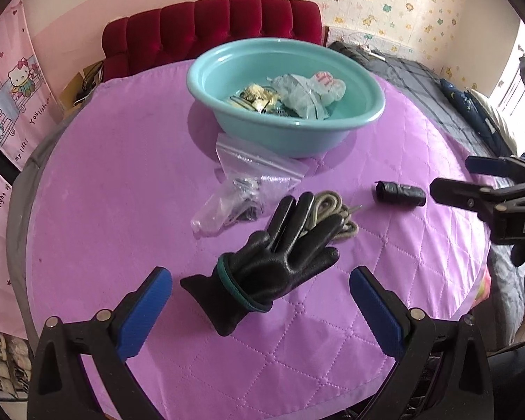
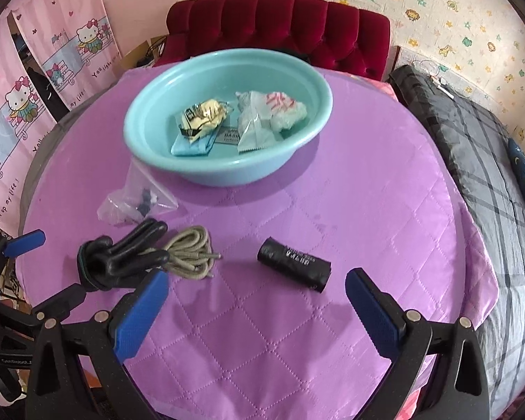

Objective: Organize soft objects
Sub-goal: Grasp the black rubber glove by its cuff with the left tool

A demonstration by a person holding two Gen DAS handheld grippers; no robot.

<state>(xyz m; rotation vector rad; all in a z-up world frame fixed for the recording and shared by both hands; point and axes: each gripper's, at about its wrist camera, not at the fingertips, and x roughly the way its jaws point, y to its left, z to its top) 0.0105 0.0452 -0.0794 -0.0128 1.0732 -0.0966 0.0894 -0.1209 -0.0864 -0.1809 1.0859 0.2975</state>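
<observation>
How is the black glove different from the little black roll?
The black glove lies flat with its fingers spread; the black roll is wound into a tight tube. The glove has a green cuff edge; the roll has pale printing. The glove lies over the tan cord; the roll lies alone. Both are black and rest on the purple cloth.

Red tufted headboard (image 2: 280, 28) at the far side, pink cartoon curtain (image 2: 28, 80) on the left, star-patterned wallpaper (image 2: 455, 17) far right, grey plaid bedding (image 2: 472, 133) on the right
</observation>
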